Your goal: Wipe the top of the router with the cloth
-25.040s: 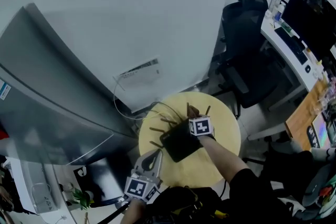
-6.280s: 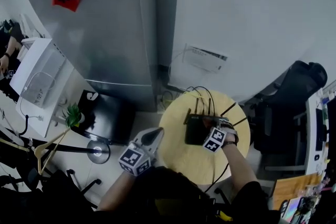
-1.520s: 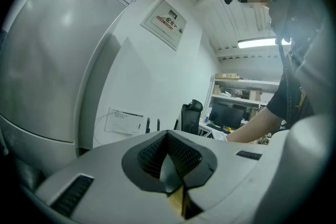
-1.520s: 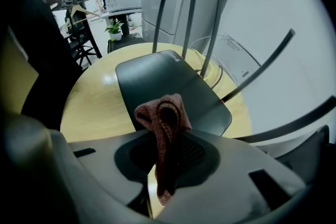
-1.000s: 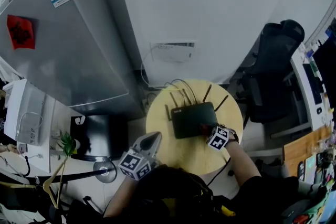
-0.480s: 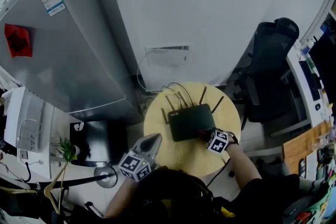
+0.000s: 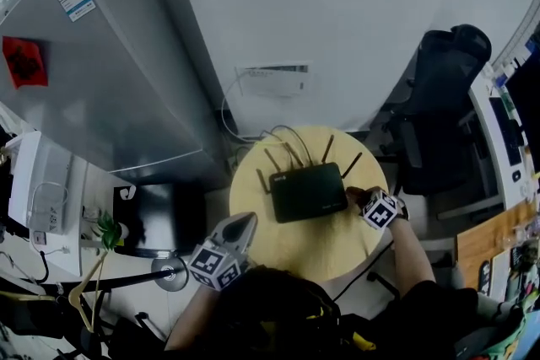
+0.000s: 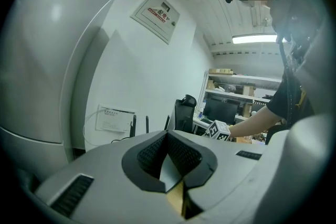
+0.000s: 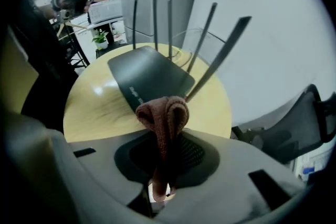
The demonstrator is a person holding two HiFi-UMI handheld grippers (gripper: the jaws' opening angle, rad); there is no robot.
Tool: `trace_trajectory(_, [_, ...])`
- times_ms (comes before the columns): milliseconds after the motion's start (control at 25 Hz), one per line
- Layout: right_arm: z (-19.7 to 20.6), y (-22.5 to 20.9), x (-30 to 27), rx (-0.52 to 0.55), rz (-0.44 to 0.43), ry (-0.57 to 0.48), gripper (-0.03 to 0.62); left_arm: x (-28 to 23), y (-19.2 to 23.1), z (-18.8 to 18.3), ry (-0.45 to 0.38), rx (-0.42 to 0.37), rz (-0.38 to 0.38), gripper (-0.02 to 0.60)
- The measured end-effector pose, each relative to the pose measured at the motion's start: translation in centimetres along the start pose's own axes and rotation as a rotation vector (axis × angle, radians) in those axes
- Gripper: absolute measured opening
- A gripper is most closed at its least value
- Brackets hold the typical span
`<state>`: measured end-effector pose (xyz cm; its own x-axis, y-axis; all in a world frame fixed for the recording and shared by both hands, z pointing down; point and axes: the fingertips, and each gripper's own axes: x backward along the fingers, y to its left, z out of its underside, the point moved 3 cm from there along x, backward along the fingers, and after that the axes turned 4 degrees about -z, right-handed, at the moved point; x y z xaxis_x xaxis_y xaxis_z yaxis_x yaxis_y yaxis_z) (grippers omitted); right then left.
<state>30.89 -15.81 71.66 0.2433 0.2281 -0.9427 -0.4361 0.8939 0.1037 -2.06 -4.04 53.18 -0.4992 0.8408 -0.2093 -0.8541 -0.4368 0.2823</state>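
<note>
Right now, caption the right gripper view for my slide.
A brown cloth clamped in the right hand-held gripper, at the near edge of the black router on a round table.

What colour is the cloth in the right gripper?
The cloth is reddish brown; it shows best in the right gripper view.

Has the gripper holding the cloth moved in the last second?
Yes. The right gripper slid right: a second ago it sat over the router's near right corner, now it is just past its right edge.
</note>
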Motion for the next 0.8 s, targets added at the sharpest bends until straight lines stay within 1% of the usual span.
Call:
trace_trajectory(80, [-0.2, -1.1, -0.8, -0.027, 0.014, 0.010, 0.066, 0.3, -0.1, 0.2, 0.010, 0.010, -0.024, 0.002])
trace_trajectory(240, [-0.1, -2.2, -3.6, -0.049, 0.021, 0.113, 0.066, 1.0, 0.0, 0.7, 0.011, 0.008, -0.078, 0.002])
trace_trajectory(320, [-0.2, -2.5, -4.8, -0.041, 0.008, 0.153, 0.066, 1.6, 0.1, 1.0, 0.016, 0.011, -0.109, 0.002])
trace_trajectory(400, [-0.8, -2.7, -5.6, -0.037, -0.007, 0.155, 0.066, 2.3, 0.2, 1.2, 0.017, 0.018, -0.145, 0.002])
trace_trajectory(440, [-1.0, -2.8, -6.0, -0.055, -0.019, 0.153, 0.066, 2.6, 0.3, 1.2, 0.014, 0.022, -0.162, 0.002])
trace_trajectory(520, [-1.3, -3.1, -6.8, -0.125, -0.048, 0.154, 0.066, 3.4, 0.5, 1.3, 0.007, 0.028, -0.196, 0.002])
trace_trajectory(600, [-1.8, -3.2, -7.2, -0.171, -0.078, 0.126, 0.066, 4.1, 0.6, 1.5, 0.005, 0.034, -0.222, 0.002])
trace_trajectory(640, [-1.9, -2.8, -7.2, -0.165, -0.107, 0.116, 0.066, 4.3, 0.6, 1.6, 0.004, 0.039, -0.232, 0.002])
trace_trajectory(680, [-1.8, -2.2, -7.2, -0.130, -0.133, 0.118, 0.066, 4.4, 0.5, 1.5, 0.002, 0.043, -0.239, 0.002])
trace_trajectory(800, [-1.2, -1.2, -6.7, 0.058, -0.142, 0.143, 0.066, 4.5, 0.4, 1.5, -0.001, 0.049, -0.243, 0.002])
